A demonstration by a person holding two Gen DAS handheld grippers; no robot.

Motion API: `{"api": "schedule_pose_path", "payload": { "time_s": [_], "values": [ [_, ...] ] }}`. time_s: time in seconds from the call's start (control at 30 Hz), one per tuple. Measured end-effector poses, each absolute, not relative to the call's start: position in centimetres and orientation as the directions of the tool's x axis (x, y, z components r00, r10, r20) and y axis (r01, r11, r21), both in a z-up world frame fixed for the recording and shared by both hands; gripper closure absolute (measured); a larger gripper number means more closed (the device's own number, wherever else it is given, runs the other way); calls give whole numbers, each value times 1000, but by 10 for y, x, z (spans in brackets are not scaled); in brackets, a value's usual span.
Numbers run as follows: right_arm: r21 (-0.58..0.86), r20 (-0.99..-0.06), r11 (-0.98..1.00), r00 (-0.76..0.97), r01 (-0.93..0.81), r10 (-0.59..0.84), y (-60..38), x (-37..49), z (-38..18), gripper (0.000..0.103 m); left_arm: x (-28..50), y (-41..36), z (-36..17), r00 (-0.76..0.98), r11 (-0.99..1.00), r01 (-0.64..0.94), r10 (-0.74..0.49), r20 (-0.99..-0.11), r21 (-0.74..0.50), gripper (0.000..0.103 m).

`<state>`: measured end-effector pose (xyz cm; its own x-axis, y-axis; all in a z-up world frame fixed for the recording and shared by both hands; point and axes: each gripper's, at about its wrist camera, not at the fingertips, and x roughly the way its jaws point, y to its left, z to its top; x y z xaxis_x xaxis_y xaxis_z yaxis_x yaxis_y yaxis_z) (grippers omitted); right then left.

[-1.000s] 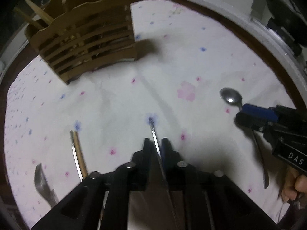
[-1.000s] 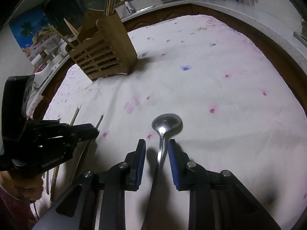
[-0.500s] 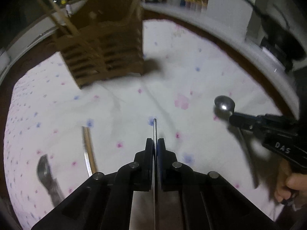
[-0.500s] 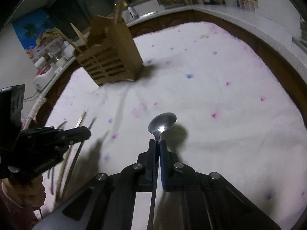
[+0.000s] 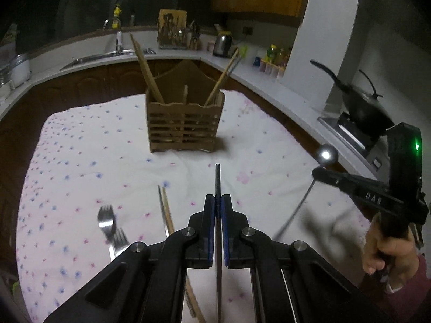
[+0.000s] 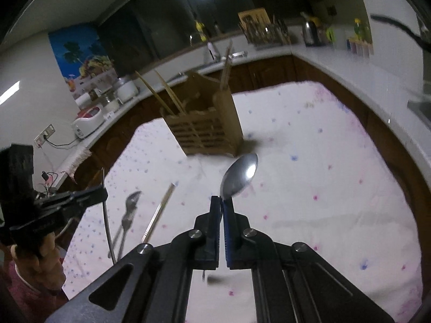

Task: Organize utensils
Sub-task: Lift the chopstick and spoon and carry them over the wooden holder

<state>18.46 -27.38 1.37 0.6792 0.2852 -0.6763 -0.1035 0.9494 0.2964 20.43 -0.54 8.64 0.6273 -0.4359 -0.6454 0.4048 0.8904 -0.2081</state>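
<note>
My left gripper [image 5: 218, 202] is shut on a thin metal chopstick [image 5: 217, 177], which pokes up between the fingers, clear of the flowered cloth [image 5: 89, 167]. My right gripper [image 6: 222, 202] is shut on the neck of a steel spoon [image 6: 239, 175], held in the air with its bowl forward. A slatted wooden utensil holder [image 5: 186, 123] stands ahead at the back of the cloth, with wooden chopsticks leaning in it. From the right wrist view, the left gripper [image 6: 99, 192] shows at the left with the metal chopstick [image 6: 105, 215] hanging through it.
Two forks [image 5: 107, 223] and a pair of chopsticks [image 5: 165, 210] lie on the cloth at front left. A wok [image 5: 363, 107] sits on a stove beyond the table's right edge. The kitchen counter [image 5: 89, 59] with a sink curves around behind the holder.
Both grippers shut, the left on the metal chopstick and the right on the spoon, and lifted them off the cloth. Both views now sit higher and look more level at the holder.
</note>
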Motion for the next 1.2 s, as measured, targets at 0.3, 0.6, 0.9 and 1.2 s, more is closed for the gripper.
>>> {"api": "schedule_pose_path", "payload": {
  "time_s": [0.3, 0.6, 0.9, 1.2],
  "values": [
    [253, -634, 958, 725, -135, 270, -259, 181, 43, 101, 174, 33, 106, 694, 888, 369, -460, -554, -275, 100],
    [242, -602, 959, 752, -147, 267, -256, 190, 58, 101, 174, 55, 122, 767, 886, 330, -453, -454, -326, 100],
    [244, -568, 959, 780, -146, 263, -262, 206, 68, 101, 200, 62, 128, 807, 883, 315, -442, -392, -347, 100],
    [242, -529, 961, 813, -130, 244, -269, 240, 80, 101, 239, 60, 134, 858, 881, 294, -414, -304, -371, 100]
  ]
}}
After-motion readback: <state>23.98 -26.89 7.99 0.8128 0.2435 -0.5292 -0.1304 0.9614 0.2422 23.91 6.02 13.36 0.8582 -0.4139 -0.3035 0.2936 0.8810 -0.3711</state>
